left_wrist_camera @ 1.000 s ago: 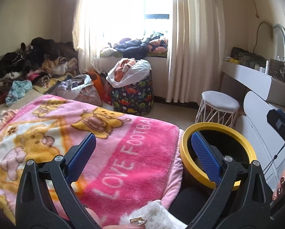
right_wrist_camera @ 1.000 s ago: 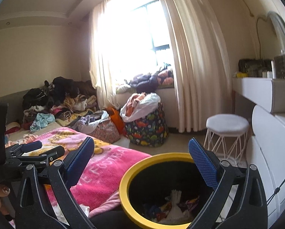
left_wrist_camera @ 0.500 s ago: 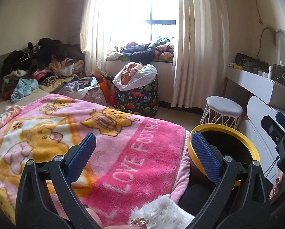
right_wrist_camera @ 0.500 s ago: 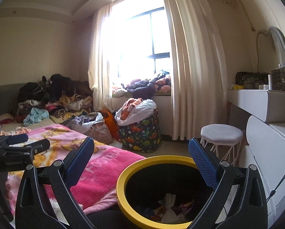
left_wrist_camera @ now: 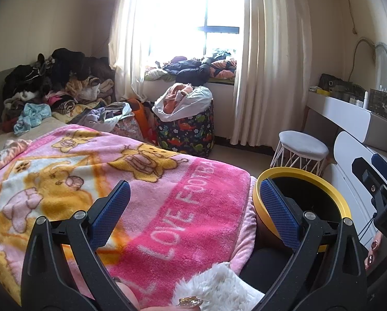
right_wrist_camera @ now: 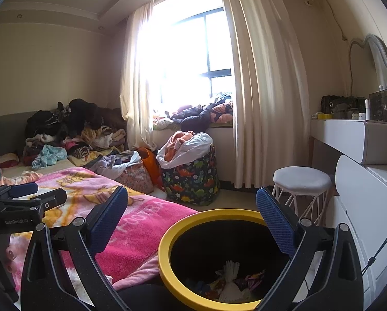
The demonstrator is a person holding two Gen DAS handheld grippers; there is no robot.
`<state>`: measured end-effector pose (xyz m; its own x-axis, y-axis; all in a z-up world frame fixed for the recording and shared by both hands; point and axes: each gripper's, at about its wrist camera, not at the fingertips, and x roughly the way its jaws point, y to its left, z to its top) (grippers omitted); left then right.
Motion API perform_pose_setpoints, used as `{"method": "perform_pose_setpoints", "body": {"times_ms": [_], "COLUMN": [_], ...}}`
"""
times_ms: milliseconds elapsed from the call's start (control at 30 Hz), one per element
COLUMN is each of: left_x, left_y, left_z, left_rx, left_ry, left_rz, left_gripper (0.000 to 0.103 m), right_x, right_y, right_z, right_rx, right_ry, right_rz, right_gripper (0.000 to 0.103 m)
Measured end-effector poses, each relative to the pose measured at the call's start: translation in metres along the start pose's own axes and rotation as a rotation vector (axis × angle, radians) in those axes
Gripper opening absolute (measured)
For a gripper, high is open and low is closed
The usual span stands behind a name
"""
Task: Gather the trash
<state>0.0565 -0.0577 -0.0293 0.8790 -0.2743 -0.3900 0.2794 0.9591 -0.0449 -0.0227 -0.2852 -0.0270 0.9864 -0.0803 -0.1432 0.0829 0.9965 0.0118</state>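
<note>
Bin point(right_wrist_camera: 165, 264), yellow-rimmed, sits beside the pink blanket point(left_wrist_camera: 167, 207); wrappers and a white wad point(right_wrist_camera: 229, 277) already lie inside it. Left gripper point(left_wrist_camera: 193, 204) and right gripper point(right_wrist_camera: 192, 213): both spread wide, holding nothing. No loose trash visible outside the bin; collection looks largely done.

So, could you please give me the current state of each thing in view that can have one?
left gripper: open, holding nothing, over the pink blanket
right gripper: open, empty, above the bin
yellow-rimmed trash bin: uncovered, with wrappers and a white scrap at the bottom
curtains: drawn apart, window showing
dinosaur-print hamper: overfilled, clothes heaped out of the top
white stool: upright, nothing on it
</note>
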Motion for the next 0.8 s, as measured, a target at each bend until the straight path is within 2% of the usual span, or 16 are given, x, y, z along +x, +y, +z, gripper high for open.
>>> {"method": "perform_pose_setpoints", "body": {"times_ms": [800], "left_x": [-0.0007], "left_y": [-0.0019], "left_z": [-0.0007], "left_rx": [0.002], "left_ry": [0.0], "left_rz": [0.001], "left_gripper": [0.092], "right_x": [0.0005], "right_y": [0.0005], "right_z": [-0.0007], "right_rx": [0.003], "right_ry": [-0.001], "right_rz": [-0.002], "right_gripper": [0.097]}}
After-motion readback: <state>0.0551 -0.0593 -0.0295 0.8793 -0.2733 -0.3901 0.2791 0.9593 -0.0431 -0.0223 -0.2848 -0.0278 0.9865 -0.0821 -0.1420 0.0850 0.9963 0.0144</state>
